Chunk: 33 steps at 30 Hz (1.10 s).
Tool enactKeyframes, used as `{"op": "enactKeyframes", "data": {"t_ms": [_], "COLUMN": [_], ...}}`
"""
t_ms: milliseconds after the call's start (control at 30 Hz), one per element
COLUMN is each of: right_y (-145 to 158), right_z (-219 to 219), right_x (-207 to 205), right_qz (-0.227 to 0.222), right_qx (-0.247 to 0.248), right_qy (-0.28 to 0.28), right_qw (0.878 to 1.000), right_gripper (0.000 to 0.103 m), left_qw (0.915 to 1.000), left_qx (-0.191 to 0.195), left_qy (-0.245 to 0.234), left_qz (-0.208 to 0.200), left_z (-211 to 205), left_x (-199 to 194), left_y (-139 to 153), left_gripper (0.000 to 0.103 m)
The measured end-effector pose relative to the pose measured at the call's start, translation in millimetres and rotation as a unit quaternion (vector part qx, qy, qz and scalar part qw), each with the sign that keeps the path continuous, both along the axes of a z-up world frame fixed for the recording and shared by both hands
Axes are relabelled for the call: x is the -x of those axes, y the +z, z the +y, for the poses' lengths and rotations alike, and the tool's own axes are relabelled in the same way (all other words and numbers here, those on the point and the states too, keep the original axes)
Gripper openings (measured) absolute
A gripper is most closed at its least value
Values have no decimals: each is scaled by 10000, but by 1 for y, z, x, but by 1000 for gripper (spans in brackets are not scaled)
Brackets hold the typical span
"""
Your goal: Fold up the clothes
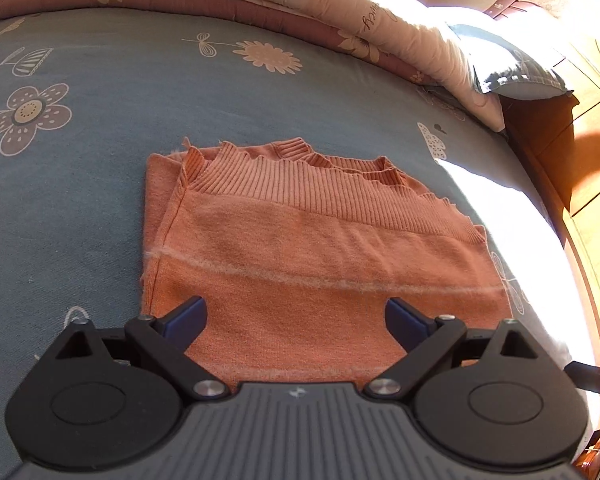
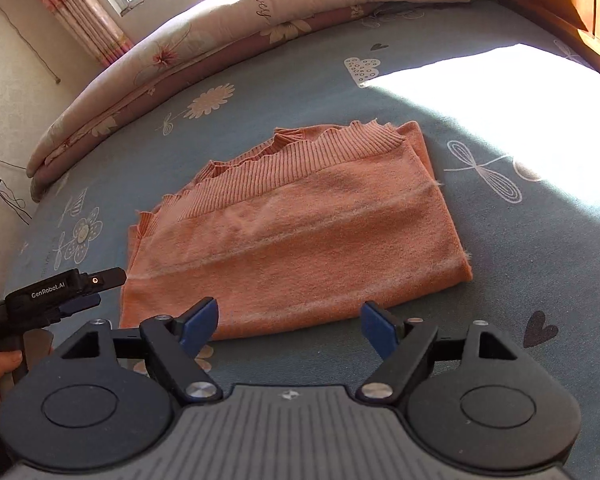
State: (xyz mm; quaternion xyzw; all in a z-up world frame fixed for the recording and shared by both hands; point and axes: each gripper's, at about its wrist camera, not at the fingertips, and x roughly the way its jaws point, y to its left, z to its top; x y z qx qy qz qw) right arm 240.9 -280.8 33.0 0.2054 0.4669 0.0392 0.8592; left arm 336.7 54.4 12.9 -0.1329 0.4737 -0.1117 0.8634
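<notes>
Hovering, tilted down — left gripper [image 1: 296,316] jaws wide, empty | right gripper [image 2: 290,326] likewise spread, holding nothing | folded sweater [image 1: 300,248] flat on bed [image 1: 80,184] — just beyond both sets of fingertips

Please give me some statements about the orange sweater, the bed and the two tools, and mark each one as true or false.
1. The orange sweater lies folded on the blue flowered bedsheet. True.
2. The right tool is shut on the sweater's edge. False: its jaws are open and hold nothing; the sweater lies flat beyond them.
3. The left tool is open, with nothing gripped. True.
4. The sweater's ribbed band is on the side nearest the tools. False: it is on the far side, toward the rolled quilt.
5. The sweater lies fully in the bright patch of sunlight. False: it lies in shade beside the patch.
</notes>
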Motion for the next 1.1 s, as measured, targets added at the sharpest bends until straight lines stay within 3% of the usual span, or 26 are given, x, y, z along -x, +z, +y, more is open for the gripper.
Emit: {"op": "enactKeyframes", "data": {"t_ms": [133,200,367,433,533,600,667,933,1100], "right_y": [31,48,57,53,40,29,19,-21,-59], "right_z": [24,38,62,63,56,48,32,-28,-25], "right_x": [-15,-17,-30,-37,-56,-73,-101,-222,-275], "right_qz": [115,97,178,140,62,4,-133,-456,-397], "right_qx": [63,112,244,278,368,442,572,546,812], "right_qy": [-239,-323,-234,-122,116,301,430,1016,1537], "right_qw": [9996,9994,9993,9994,9992,9986,9973,9923,9840], "right_gripper": [77,77,70,64,42,22,13,12,13], "left_qw": [9987,9967,9956,9970,9985,9993,9995,9985,9988], "left_qx": [294,226,175,181,186,85,-40,-218,-263], "left_qy": [-248,-569,-780,-669,-510,-329,-85,434,406], "left_qz": [-330,-539,-497,-333,-12,151,314,267,109], "left_z": [5,3,2,3,0,-5,-11,-53,-79], "left_x": [6,9,-8,-18,-36,-45,-48,-48,-48], "left_y": [15,18,19,13,4,1,0,-8,-26], "left_gripper": [95,95,95,95,95,95,95,95,95]}}
